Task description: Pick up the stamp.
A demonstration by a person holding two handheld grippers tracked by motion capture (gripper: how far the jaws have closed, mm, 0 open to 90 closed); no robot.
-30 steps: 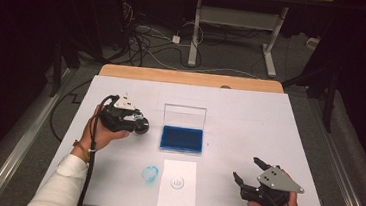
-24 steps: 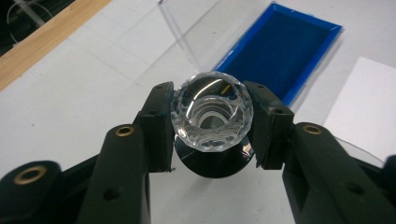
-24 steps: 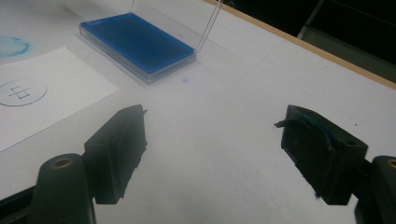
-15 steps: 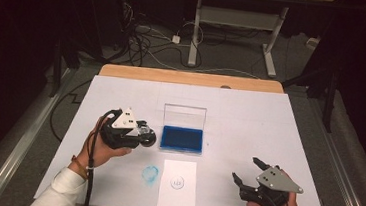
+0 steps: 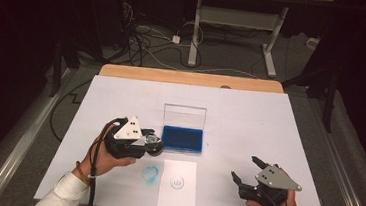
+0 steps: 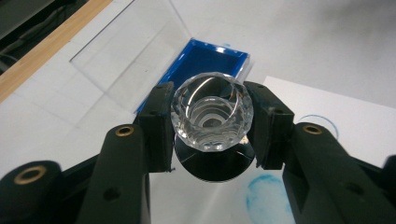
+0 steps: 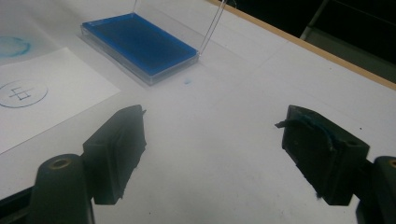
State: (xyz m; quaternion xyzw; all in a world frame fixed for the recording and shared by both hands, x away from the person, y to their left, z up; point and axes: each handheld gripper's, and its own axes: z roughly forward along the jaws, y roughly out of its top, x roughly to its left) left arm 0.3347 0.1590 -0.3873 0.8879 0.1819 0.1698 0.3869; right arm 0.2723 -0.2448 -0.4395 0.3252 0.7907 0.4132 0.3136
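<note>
Left gripper: you hold it at centre left of the high view, just left of the ink pad; your hand comes in from the lower left.
Left fingers: clenched on the crystal-topped stamp, one pad on each side of its faceted clear knob.
Stamp: in the left gripper view it sits at frame centre, its dark round base below the knob and above the table; whether the base touches anything, you cannot tell.
Ink pad: blue tray at centre of the high view with its clear lid standing open at the far side. In the left gripper view it lies just behind the stamp.
Paper sheet: white, lower centre of the high view, below the ink pad, carrying a round blue stamped mark.
Ink smudge: blue ring on the table, just left of the sheet and below the left gripper.
Right gripper: you hold it at lower right of the high view, well apart from the ink pad and the sheet.
Right fingers: released, spread wide, having just been opening, with bare table between them; blue ink stains the right-hand pad.
</note>
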